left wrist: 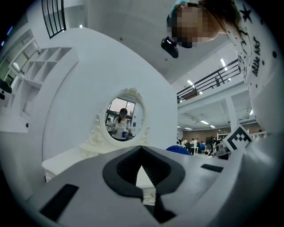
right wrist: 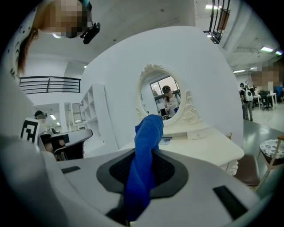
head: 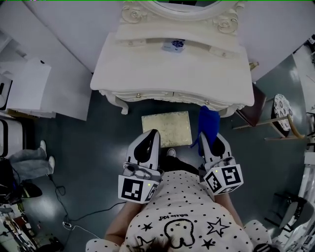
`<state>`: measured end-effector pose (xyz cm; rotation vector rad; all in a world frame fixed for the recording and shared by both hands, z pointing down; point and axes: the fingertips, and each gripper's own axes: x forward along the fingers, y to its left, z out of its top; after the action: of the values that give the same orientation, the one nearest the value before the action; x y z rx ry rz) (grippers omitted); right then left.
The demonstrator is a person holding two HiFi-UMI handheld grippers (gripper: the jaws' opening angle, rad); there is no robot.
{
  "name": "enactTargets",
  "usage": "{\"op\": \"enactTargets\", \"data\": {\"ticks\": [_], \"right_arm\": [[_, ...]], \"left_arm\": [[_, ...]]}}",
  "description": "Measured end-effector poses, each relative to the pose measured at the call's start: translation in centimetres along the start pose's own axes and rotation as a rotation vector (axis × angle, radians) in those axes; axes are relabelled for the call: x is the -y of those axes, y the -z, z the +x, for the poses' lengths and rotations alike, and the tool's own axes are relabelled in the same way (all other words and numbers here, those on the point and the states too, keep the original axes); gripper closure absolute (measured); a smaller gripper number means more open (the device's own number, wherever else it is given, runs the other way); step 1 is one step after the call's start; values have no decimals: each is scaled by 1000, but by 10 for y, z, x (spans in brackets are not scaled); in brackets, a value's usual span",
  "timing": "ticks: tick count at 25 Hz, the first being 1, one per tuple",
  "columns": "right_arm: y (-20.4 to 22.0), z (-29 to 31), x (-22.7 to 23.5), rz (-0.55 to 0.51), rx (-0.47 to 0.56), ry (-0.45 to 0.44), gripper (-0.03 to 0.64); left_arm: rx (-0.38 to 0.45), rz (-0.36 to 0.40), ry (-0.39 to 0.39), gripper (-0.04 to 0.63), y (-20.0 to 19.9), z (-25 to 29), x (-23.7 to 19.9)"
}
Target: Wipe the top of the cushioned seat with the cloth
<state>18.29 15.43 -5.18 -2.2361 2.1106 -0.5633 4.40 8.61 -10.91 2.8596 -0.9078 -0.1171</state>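
The cushioned seat [head: 166, 129] is a cream, square-topped stool on the dark floor in front of the white vanity. My left gripper [head: 154, 134] is shut with nothing in it, its tips over the seat's near left edge. In the left gripper view it [left wrist: 142, 149] points at the vanity mirror. My right gripper [head: 205, 137] is shut on a blue cloth [head: 208, 122], held just off the seat's right side. In the right gripper view the cloth [right wrist: 148, 133] stands up from between the shut jaws of the gripper [right wrist: 148, 155]. The blue cloth [left wrist: 177, 150] also shows in the left gripper view.
A white vanity table [head: 147, 69] with an oval mirror [head: 184, 7] stands just beyond the seat, a small blue-and-white item [head: 173, 46] on it. A brown chair [head: 251, 110] and a round patterned stool [head: 283, 112] are at the right. White shelving [head: 24, 88] and floor cables [head: 64, 197] are at the left.
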Motion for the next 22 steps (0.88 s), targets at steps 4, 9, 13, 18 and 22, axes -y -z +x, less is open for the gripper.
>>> {"op": "enactTargets", "data": {"ticks": [4, 9, 13, 18, 22], "right_arm": [[1, -6, -5, -7, 9, -3, 528], [7, -9, -9, -6, -4, -8, 528], [9, -9, -13, -9, -12, -11, 528], [12, -10, -19, -30, -23, -28, 528], [14, -14, -19, -34, -28, -31, 528]], "left_arm": [[-19, -3, -8, 598, 3, -4, 1], [-26, -8, -20, 598, 6, -9, -1], [-22, -5, -33, 598, 3, -10, -4], [-26, -6, -41, 598, 5, -14, -5], [-30, -7, -44, 598, 6, -18, -1]]}}
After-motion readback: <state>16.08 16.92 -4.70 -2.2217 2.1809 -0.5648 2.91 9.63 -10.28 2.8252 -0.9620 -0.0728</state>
